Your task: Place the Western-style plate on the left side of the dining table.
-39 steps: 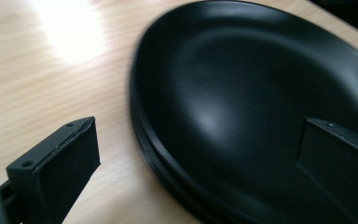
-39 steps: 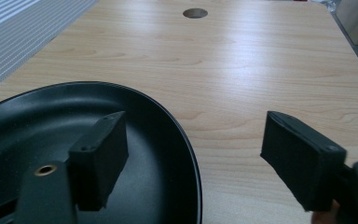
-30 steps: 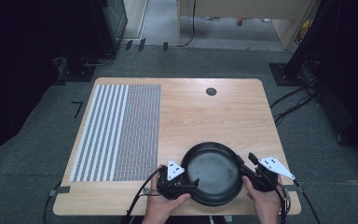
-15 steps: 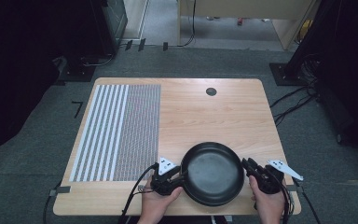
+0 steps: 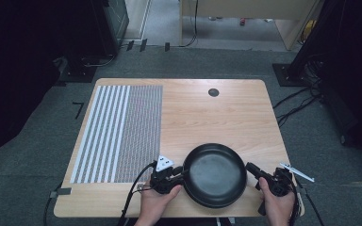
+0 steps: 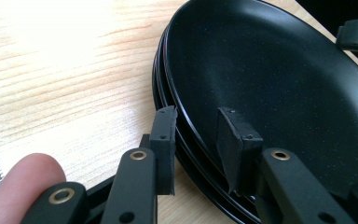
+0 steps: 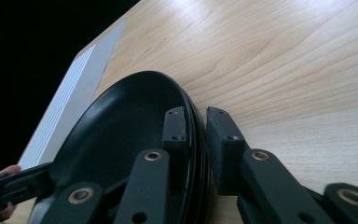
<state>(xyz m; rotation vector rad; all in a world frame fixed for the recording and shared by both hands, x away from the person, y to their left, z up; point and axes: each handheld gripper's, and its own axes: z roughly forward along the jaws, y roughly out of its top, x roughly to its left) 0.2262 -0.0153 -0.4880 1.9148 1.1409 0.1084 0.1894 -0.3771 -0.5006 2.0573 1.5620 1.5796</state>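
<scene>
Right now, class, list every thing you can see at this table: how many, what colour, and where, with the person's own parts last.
Plates: a stack of more than one, exact count unclear, black, near edge of the table, right of centre.
Striped mat: one, grey and white, left part of the table.
Round hole cover: one, dark, far side of the table.
Table: one, light wood.
Cables: several, black, on the grey floor to the right.
Left gripper: one, black, jaws either side of the stack's left rim, just been closing.
Right gripper: one, black, pinching the right rim, just been closing.
Hands: two, at the bottom edge.
</scene>
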